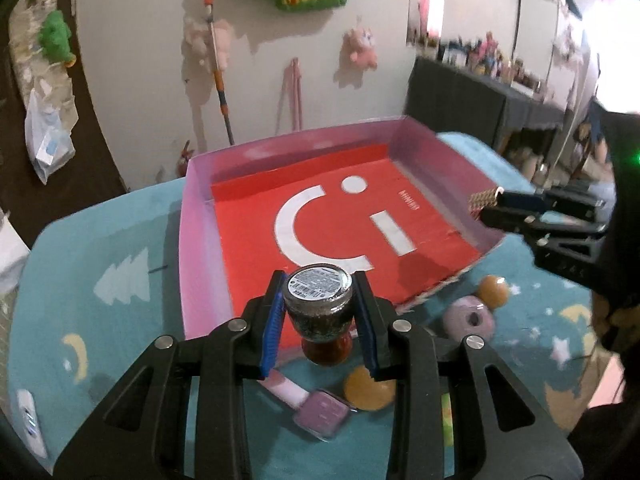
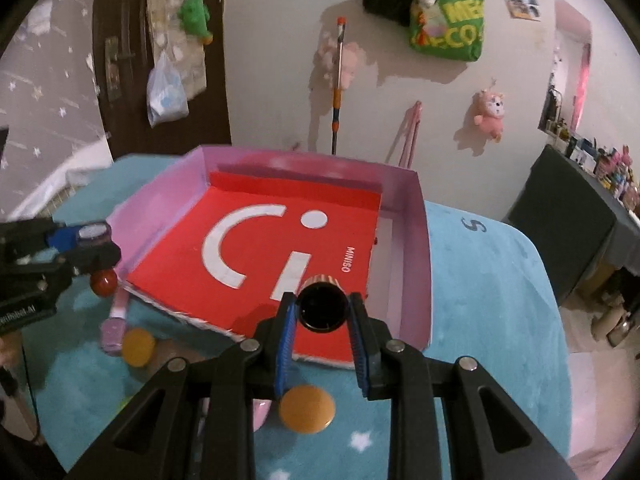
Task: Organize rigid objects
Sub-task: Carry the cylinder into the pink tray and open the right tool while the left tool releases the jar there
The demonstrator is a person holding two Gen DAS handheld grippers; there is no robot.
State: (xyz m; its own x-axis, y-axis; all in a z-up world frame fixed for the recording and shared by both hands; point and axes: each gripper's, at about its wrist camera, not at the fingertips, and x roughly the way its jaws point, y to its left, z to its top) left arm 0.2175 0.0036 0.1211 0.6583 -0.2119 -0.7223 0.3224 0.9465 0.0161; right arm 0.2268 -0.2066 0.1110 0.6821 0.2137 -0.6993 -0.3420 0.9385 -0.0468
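My left gripper (image 1: pixel 318 300) is shut on a small glitter-filled bottle (image 1: pixel 318 312) with a red cap at its lower end, held over the near edge of a pink-walled box (image 1: pixel 200 208) with a red floor. In the right wrist view the same gripper (image 2: pixel 94 240) and bottle (image 2: pixel 94 234) show at the left. My right gripper (image 2: pixel 322 308) is shut on a small dark cylinder (image 2: pixel 322 306) with a striped, studded body, above the box (image 2: pixel 416 240) near its right wall. From the left wrist view that gripper (image 1: pixel 482 208) holds the studded cylinder (image 1: pixel 482 202) over the box's right wall.
On the blue star-patterned blanket (image 1: pixel 120 240) lie orange discs (image 2: pixel 306 408) (image 1: pixel 370 390), a lilac ring-shaped item (image 1: pixel 468 318), and a lilac nail-polish bottle (image 1: pixel 320 412). A white wall with hung plush toys stands behind; a dark cabinet (image 2: pixel 560 216) is at the right.
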